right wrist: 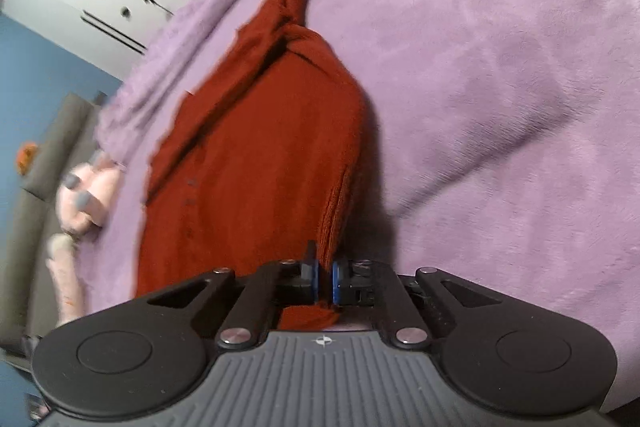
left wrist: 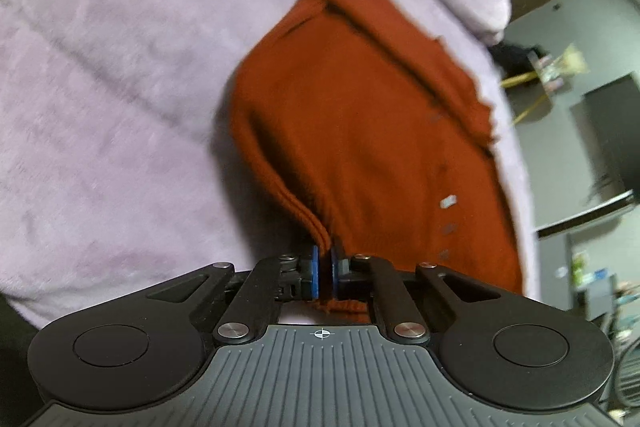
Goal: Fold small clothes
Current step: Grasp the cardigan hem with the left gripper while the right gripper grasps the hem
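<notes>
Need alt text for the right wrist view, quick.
The right hand-held gripper is shut on the ribbed edge of a rust-red knit garment, which stretches away across a lilac fleece blanket. A pink plush toy lies at left.

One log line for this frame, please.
phase: fold in progress | left tool: shut on rust-red garment hem | right tool: shut on same garment | surface: purple blanket

open blanket (right wrist: 500, 67) right, plush toy (right wrist: 80, 195) left
</notes>
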The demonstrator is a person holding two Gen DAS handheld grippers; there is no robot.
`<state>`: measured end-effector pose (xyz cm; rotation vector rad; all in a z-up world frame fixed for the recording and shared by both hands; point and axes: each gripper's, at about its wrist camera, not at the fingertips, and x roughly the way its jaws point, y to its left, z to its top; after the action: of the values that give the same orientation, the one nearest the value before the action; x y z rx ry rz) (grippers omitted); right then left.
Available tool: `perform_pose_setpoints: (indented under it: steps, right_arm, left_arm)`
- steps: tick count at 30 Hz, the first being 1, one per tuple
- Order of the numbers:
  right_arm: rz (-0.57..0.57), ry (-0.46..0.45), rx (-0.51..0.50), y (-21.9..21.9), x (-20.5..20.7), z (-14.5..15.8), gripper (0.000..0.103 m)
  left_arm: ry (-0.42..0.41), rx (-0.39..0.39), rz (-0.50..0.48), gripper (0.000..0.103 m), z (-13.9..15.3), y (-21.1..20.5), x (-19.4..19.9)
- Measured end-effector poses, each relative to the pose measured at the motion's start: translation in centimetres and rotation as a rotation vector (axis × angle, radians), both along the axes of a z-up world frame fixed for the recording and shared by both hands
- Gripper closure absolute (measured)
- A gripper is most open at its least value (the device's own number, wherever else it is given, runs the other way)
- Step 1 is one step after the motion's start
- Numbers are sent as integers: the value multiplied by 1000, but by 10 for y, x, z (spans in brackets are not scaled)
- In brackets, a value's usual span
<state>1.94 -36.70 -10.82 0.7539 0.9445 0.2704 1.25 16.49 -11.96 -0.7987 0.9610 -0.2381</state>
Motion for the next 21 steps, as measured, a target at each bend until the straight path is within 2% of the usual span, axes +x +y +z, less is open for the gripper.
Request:
perform_pose_setpoints:
  steps: [2,4,8,13,17,20,21]
  right_arm:
    - [-10,-33,43,1,7,10,98]
    - [-24,-69,78,3,20,19,98]
    - [-51,-129,46,17,58,35,98]
    - [-59,-160,-134,42,106,39,98]
    - [9,-170,-336,62,126,35,97]
    - [61,-239,-437,66,123,43,85]
    - [73,-272,-465,65,118,46,76]
  left_arm:
    - [-50,-29,16,96,14,4,5]
    - [-107,-22,31,96,31,8,16]
    - [-186,22,80,96,55,14,51]
    - [-190,173,122,96,52,7,100]
    - [-167,307,89,95,37,-3,122]
    - [-141,342,78,91,32,1,127]
    - [-142,345,89,84,31,3,126]
